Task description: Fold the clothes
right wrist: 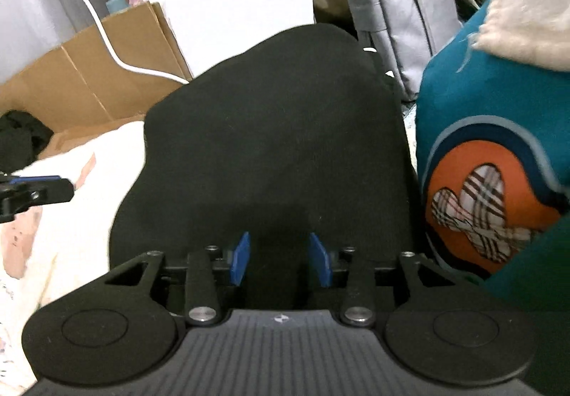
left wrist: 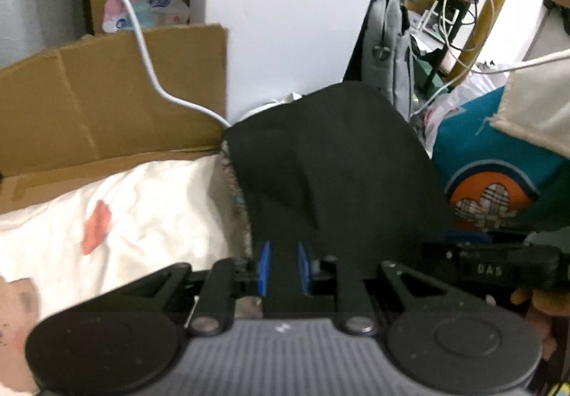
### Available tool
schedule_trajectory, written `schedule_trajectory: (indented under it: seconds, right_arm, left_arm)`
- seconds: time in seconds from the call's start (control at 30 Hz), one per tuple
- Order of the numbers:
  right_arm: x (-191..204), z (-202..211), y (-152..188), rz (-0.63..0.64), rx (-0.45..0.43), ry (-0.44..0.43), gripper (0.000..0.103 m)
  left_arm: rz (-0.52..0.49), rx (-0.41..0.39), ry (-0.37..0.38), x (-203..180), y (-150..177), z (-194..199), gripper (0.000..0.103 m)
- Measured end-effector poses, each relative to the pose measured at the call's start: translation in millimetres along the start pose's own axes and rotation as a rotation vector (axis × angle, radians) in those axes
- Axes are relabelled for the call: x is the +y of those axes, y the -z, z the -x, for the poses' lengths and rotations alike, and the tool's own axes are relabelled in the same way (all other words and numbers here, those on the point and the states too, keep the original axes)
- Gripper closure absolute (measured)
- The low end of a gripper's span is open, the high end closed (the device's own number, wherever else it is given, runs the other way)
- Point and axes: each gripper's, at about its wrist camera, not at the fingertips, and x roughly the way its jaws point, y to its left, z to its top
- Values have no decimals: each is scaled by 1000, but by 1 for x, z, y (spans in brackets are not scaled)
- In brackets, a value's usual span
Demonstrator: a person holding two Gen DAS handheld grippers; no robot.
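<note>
Lying straight ahead of both tools, the black garment (right wrist: 270, 146) starts right at the fingertips and stretches away from them, its long axis along the line of the fingers. In the right wrist view the right gripper (right wrist: 281, 259) has its blue pads (right wrist: 240, 259) apart, with dark cloth showing between them; I cannot tell if the cloth is really inside the gap or only under it. In the left wrist view the left gripper (left wrist: 284, 267) has its pads (left wrist: 264, 267) closer together with black cloth between them, but whether they pinch it is not clear. Both tools stand at the near edge of the garment, the left one toward its left side.

The garment is plain, matte and soft, rounded at the far end, with a shallow crease. It rests on a white bedcover (left wrist: 142, 203), and a teal printed cloth (right wrist: 473, 154) is just beside it to the right.
</note>
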Motion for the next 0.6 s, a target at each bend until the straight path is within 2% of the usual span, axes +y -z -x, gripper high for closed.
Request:
schedule_trajectory:
  seconds: [0.1, 0.2, 0.33, 0.37, 0.47, 0.53, 0.6]
  right_arm:
    - [7, 22, -2, 1, -7, -1, 57]
    - [15, 46, -5, -6, -13, -14, 51]
    - [29, 75, -1, 7, -18, -13, 30]
    - [32, 82, 1, 12, -18, -12, 30]
    - [43, 103, 5, 29, -21, -8, 25]
    - [49, 120, 10, 36, -25, -13, 18]
    - [55, 135, 16, 56, -32, -19, 15]
  left_arm:
    - [0, -15, -20, 6, -2, 34, 77]
    - [46, -19, -31, 14, -4, 62, 67]
    - [73, -24, -52, 19, 1, 98, 55]
    - [74, -22, -56, 19, 2, 104, 51]
    - [71, -16, -77, 18, 12, 127, 46]
    - [84, -14, -77, 16, 19, 146, 44]
    - [83, -16, -78, 13, 24, 163, 41]
